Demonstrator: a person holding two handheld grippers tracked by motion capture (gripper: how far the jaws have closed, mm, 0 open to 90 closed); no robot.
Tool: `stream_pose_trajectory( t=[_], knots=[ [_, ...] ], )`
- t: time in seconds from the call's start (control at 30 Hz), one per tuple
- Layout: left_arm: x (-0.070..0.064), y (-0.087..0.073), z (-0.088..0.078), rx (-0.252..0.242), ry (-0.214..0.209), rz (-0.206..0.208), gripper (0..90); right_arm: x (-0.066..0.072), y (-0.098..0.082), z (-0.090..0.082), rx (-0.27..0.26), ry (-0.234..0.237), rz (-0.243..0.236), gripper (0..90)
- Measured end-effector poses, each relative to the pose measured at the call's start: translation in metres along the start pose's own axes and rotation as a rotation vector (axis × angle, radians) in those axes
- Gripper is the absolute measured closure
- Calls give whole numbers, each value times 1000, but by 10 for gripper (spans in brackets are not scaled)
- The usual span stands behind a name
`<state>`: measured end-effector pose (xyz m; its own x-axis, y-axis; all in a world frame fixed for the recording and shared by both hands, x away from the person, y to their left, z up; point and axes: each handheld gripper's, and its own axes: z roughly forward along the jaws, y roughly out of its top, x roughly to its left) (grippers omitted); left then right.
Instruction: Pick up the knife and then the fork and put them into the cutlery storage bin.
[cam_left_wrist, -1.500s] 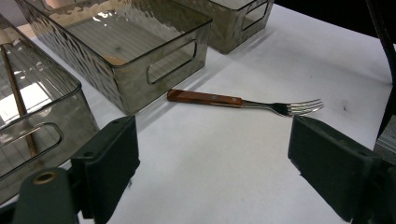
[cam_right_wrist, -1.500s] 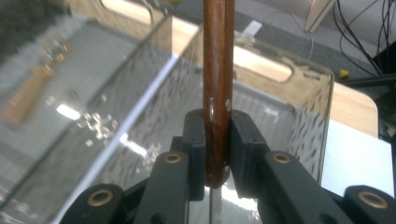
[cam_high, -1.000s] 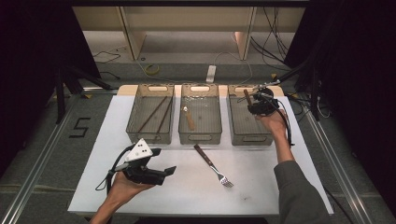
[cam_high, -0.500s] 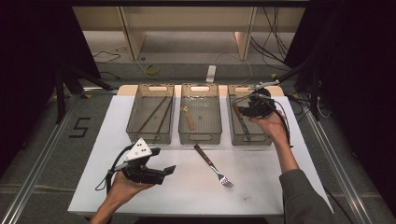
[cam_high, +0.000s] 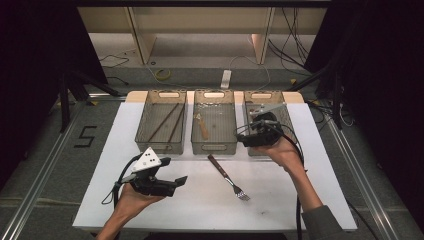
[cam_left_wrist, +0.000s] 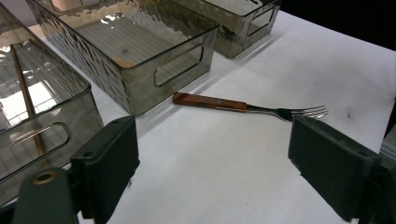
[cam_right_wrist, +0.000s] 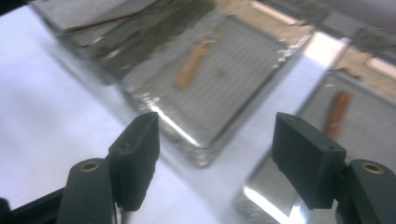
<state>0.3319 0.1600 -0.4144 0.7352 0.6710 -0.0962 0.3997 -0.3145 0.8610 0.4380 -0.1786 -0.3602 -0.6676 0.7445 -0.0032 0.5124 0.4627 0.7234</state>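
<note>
Sorting looks between picks: right gripper, jaws just opened wide and empty, hangs over the right bin, so next the wide-open, empty left gripper should reach right for the fork lying near the middle bin

1. I count three clear bins in a row on the table: the left bin, the middle bin and the right bin.
2. One fork lies loose on the white tabletop.
3. Two thin brown sticks sit in the left bin.
4. One wooden-handled utensil is in the middle bin.
5. One wooden-handled piece rests in the right bin.
6. I have two grippers: the left gripper and the right gripper.
</note>
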Motion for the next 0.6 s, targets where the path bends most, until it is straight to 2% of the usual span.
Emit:
stream_pose_trajectory(
  t=[0.27,0.33,0.5,0.6],
  knots=[
    [0,0,0,-2,3,-3,156,27,-17,16,74,51,-49,332],
    [0,0,0,-2,4,-1,156,31,-19,21,94,55,-66,334],
    [2,0,-1,-10,9,-7,155,35,-23,29,122,67,-64,337],
    [2,0,-1,-11,10,-11,155,40,-25,36,162,77,-71,337]
  ],
)
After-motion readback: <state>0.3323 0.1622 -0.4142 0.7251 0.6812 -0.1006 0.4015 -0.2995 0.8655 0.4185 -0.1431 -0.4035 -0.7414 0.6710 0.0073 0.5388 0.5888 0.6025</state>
